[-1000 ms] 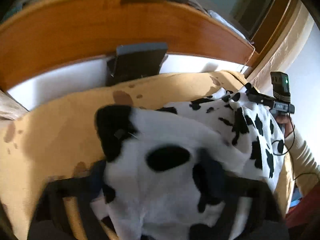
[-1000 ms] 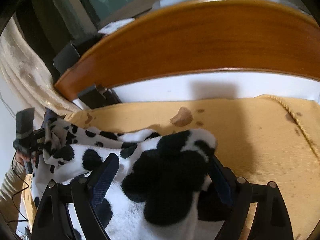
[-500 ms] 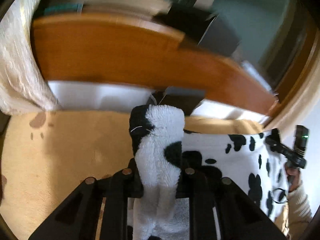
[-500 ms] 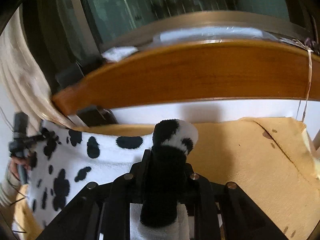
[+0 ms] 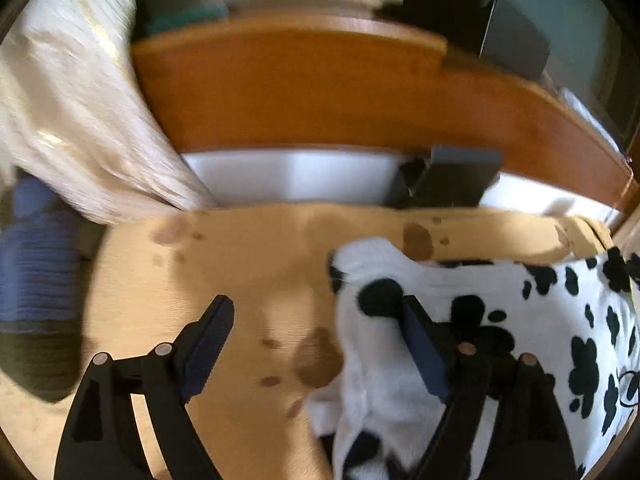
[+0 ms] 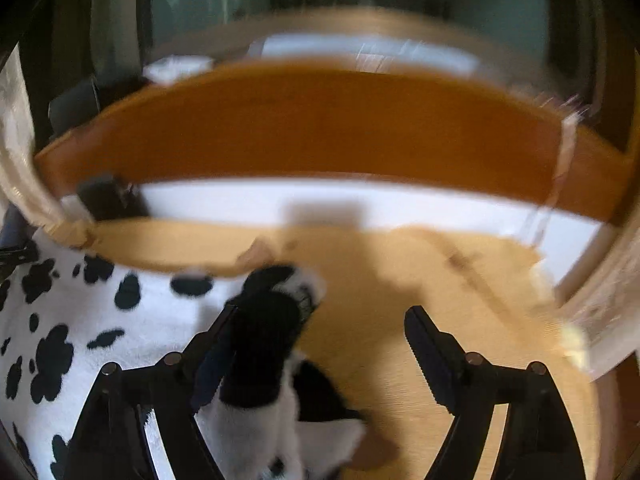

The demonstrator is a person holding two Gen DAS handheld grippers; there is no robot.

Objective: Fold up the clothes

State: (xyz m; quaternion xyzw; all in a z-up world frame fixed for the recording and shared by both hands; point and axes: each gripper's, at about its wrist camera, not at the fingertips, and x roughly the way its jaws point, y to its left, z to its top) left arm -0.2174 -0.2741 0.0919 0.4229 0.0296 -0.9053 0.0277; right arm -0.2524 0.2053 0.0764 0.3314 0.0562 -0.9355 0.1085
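Observation:
A white fleece garment with black cow spots (image 5: 500, 320) lies on a tan bedspread (image 5: 240, 264). In the left wrist view my left gripper (image 5: 316, 316) is open; the garment's corner rests against its right finger (image 5: 420, 344). In the right wrist view the same garment (image 6: 100, 320) spreads to the left, and its black-tipped corner (image 6: 272, 320) lies against the left finger of my open right gripper (image 6: 320, 324). Neither gripper pinches the cloth.
A curved wooden footboard (image 5: 320, 92) with a white panel below runs across the back. A cream curtain (image 5: 68, 120) and a blue knitted item (image 5: 36, 272) sit at the left. Dark brackets (image 5: 452, 176) stand at the board. Brown stains (image 5: 316, 356) mark the bedspread.
Both grippers were shut on the garment's corners half a second ago; both have opened and the corners have dropped onto the bedspread. The views have shifted and are motion-blurred.

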